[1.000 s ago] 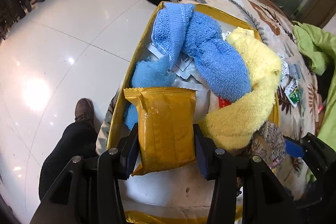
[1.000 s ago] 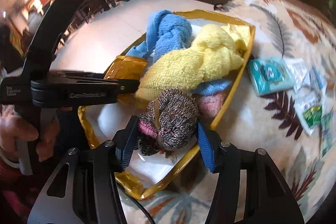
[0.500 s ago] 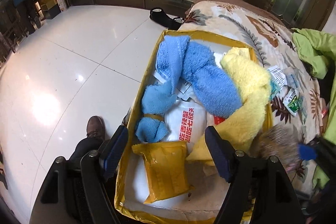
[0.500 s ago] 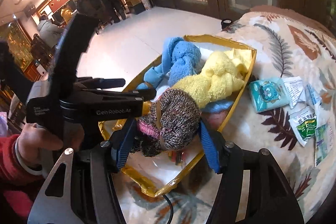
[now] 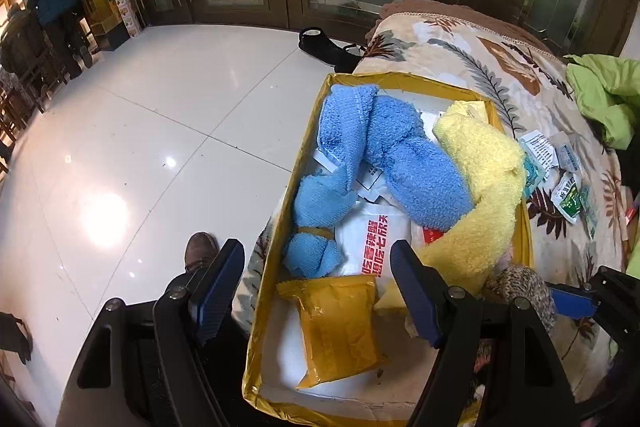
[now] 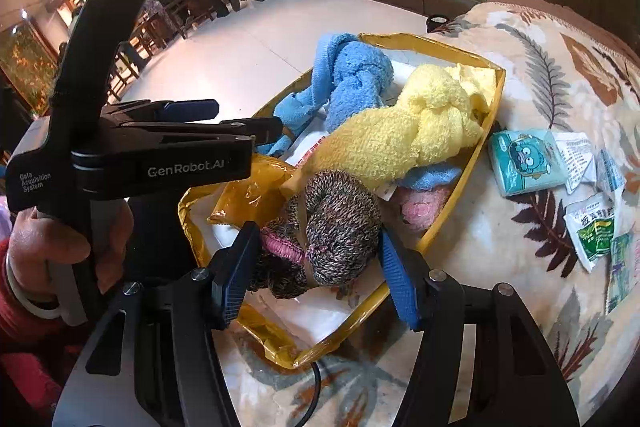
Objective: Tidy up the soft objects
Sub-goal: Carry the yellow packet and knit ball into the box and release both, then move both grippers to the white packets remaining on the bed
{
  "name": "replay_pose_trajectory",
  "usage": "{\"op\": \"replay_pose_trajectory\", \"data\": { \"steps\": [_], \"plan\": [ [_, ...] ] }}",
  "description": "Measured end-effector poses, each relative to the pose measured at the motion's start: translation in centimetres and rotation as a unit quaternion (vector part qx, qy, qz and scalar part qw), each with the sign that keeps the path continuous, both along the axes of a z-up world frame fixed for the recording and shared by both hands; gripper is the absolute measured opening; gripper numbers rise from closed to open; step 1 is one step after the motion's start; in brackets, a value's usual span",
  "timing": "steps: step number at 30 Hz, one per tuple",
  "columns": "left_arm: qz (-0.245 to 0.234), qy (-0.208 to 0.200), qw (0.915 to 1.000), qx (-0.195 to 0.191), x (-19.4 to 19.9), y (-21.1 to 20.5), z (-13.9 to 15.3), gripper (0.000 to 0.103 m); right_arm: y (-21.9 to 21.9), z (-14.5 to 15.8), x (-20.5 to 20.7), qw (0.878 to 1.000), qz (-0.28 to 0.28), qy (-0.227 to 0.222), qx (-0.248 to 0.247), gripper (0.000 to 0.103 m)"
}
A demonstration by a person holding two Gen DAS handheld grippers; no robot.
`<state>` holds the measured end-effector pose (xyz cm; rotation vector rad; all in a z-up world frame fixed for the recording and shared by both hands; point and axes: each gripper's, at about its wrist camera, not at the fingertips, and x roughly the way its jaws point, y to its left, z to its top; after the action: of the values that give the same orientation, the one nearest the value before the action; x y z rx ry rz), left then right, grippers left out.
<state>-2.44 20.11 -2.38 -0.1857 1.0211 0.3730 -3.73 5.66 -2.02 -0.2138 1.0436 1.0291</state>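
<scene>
Leaf-patterned blanket (image 6: 520,155): right fingers (image 6: 392,281) clasp knitted bundle (image 6: 336,227); left fingers (image 5: 218,289) (spread wide, empty) straddle yellow packet (image 5: 338,327).

the right hand-held gripper (image 6: 316,267) clasps a knit roll (image 6: 340,227) over the gold box (image 6: 464,195). yellow towel (image 6: 400,131) and blue towel (image 6: 352,83) lie inside. the left hand-held gripper (image 6: 224,123) hovers beside.

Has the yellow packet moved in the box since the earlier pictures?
Yes. The yellow packet, earlier clamped in the left tongs, now lies released on the floor of the gold-edged box.
</scene>
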Motion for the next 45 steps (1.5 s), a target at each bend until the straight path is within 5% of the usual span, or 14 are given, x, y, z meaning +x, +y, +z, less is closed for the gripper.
{"op": "replay_pose_trajectory", "data": {
  "steps": [4, 6, 10, 13, 16, 24, 33, 41, 45],
  "plan": [
    [0.002, 0.003, 1.0000, -0.009, -0.1, 0.2, 0.0, 0.076, -0.1, 1.5, -0.7, 0.999, 0.012, -0.013, 0.030, 0.063],
    [0.005, 0.002, 0.9999, -0.011, -0.2, 0.3, 0.1, 0.076, 0.4, 1.4, -1.0, 0.999, 0.017, -0.041, 0.002, 0.063],
    [0.010, 0.002, 0.9998, -0.016, -0.3, 0.7, 0.2, 0.076, -0.3, 2.2, -0.8, 0.999, 0.015, -0.015, 0.043, 0.065],
    [0.004, -0.002, 0.9999, -0.013, -0.3, 0.5, 0.6, 0.076, -0.2, 2.0, -0.9, 0.999, 0.018, -0.043, 0.002, 0.065],
    [-0.008, -0.004, 0.9998, -0.015, -0.1, -0.4, 1.0, 0.076, -1.6, 2.5, -0.5, 0.999, 0.005, -0.022, 0.026, 0.065],
    [-0.070, -0.010, 0.9965, -0.044, 2.6, -5.6, 2.0, 0.076, -11.8, 2.4, 3.2, 0.990, -0.131, -0.003, 0.051, 0.065],
    [-0.167, -0.004, 0.9854, -0.036, 8.1, -12.3, 2.4, 0.076, -20.7, 1.9, 8.0, 0.951, -0.292, 0.045, 0.092, 0.065],
    [-0.180, 0.032, 0.9800, -0.080, 11.9, -14.2, 0.6, 0.076, -20.3, 2.0, 11.4, 0.955, -0.286, 0.024, 0.070, 0.065],
    [-0.163, 0.050, 0.9781, -0.120, 14.3, -14.8, -0.2, 0.076, -22.6, 1.5, 12.8, 0.939, -0.330, 0.049, 0.083, 0.065]
  ]
}}
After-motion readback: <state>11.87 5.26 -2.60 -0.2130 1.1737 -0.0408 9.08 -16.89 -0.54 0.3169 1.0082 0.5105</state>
